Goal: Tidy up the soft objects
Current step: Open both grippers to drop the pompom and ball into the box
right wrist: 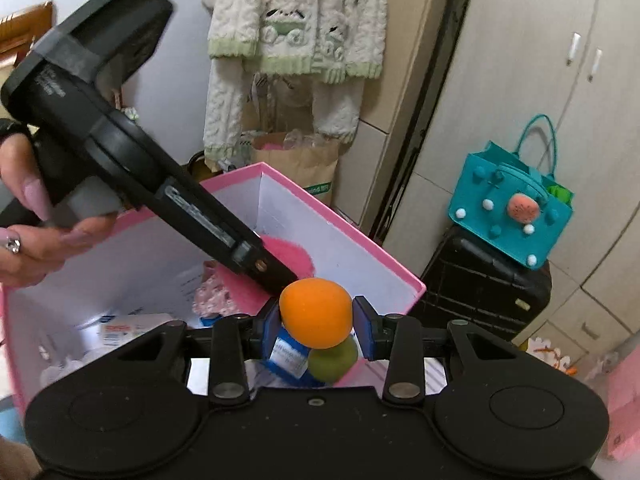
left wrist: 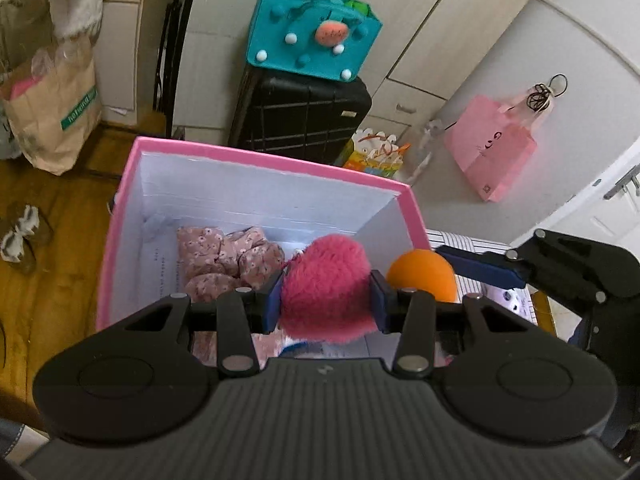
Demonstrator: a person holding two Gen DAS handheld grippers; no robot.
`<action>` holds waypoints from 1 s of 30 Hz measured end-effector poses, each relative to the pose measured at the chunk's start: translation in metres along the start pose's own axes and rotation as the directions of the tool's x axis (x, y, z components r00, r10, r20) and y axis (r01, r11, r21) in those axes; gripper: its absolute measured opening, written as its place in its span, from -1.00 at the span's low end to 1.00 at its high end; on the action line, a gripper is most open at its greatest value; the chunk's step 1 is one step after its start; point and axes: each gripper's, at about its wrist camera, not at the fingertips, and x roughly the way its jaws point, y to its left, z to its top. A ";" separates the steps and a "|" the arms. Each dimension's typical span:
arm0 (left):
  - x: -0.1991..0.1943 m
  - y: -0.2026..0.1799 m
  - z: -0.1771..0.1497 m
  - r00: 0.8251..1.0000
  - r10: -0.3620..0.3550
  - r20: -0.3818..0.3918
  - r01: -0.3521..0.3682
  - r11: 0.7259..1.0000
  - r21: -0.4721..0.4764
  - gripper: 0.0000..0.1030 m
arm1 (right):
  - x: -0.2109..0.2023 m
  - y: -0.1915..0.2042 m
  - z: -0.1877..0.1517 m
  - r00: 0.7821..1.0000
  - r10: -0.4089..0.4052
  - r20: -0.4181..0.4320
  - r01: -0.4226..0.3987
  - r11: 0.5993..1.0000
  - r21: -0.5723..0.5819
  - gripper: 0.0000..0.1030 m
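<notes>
Both grippers are over the pink box (left wrist: 120, 216) w/ white inside walls. Left gripper (left wrist: 326, 298) is clamped on a fuzzy pink plush (left wrist: 326, 284), held above the box opening. Right gripper (right wrist: 316, 324) is squeezing an orange ball (right wrist: 316, 312), just over the box's near corner, a green ball (right wrist: 334, 358) right under it. Floral pink cloth (left wrist: 224, 260) lies at the box bottom. Teal felt bag (left wrist: 312, 36) sits on a black suitcase (left wrist: 300, 120) behind.
</notes>
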 end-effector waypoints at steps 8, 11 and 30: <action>0.026 0.001 0.011 0.996 0.093 0.016 -0.094 0.994 0.052 -0.17 | 0.041 0.006 0.009 0.997 -0.061 -0.056 0.051 0.986 -0.156 -0.15; 0.029 -0.001 0.011 0.990 0.136 0.032 -0.139 0.986 0.093 -0.16 | 0.054 0.004 0.010 0.995 -0.064 -0.081 0.050 0.985 -0.163 -0.15; -0.027 -0.008 -0.004 0.994 0.036 0.101 -0.055 0.981 0.187 0.18 | 0.006 -0.006 -0.008 0.999 -0.002 0.052 0.001 1.000 0.024 0.14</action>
